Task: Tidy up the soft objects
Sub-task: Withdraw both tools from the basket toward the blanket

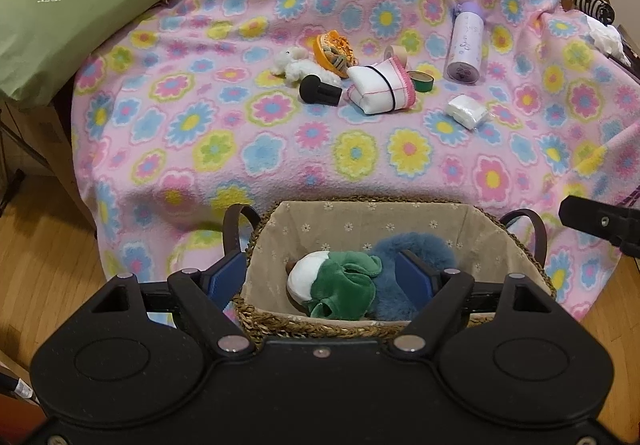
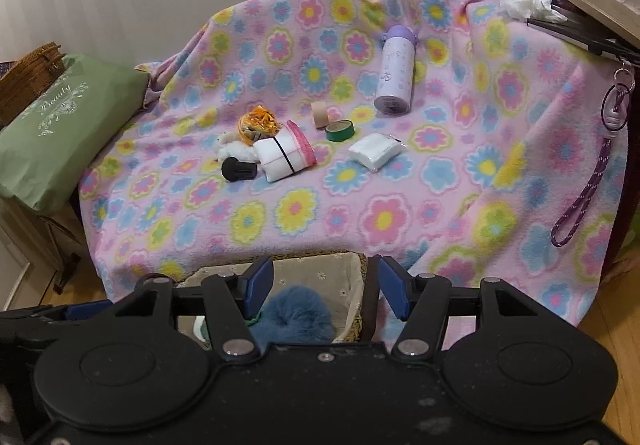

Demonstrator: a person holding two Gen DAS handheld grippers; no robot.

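Observation:
A woven basket (image 1: 460, 215) with a beige lining stands on the floor in front of the blanket-covered seat. In it lie a green and white plush (image 1: 340, 281) and a blue furry toy (image 1: 416, 249). My left gripper (image 1: 320, 273) is open and empty above the basket. My right gripper (image 2: 324, 285) is open and empty over the basket's (image 2: 356, 285) right side, above the blue furry toy (image 2: 300, 309). On the flowered blanket (image 1: 280, 149) lie a white plush lamb (image 1: 296, 65), a rolled white cloth with pink trim (image 1: 380, 89) and a white tissue pack (image 1: 466, 110).
The blanket also carries an orange knitted item (image 1: 334, 51), a black cylinder (image 1: 320, 88), a green tape roll (image 1: 420, 80), a beige tape roll (image 1: 396, 54) and a lilac bottle (image 1: 466, 45). A green pillow (image 1: 68, 13) lies left. A purple lanyard (image 2: 580, 201) hangs right.

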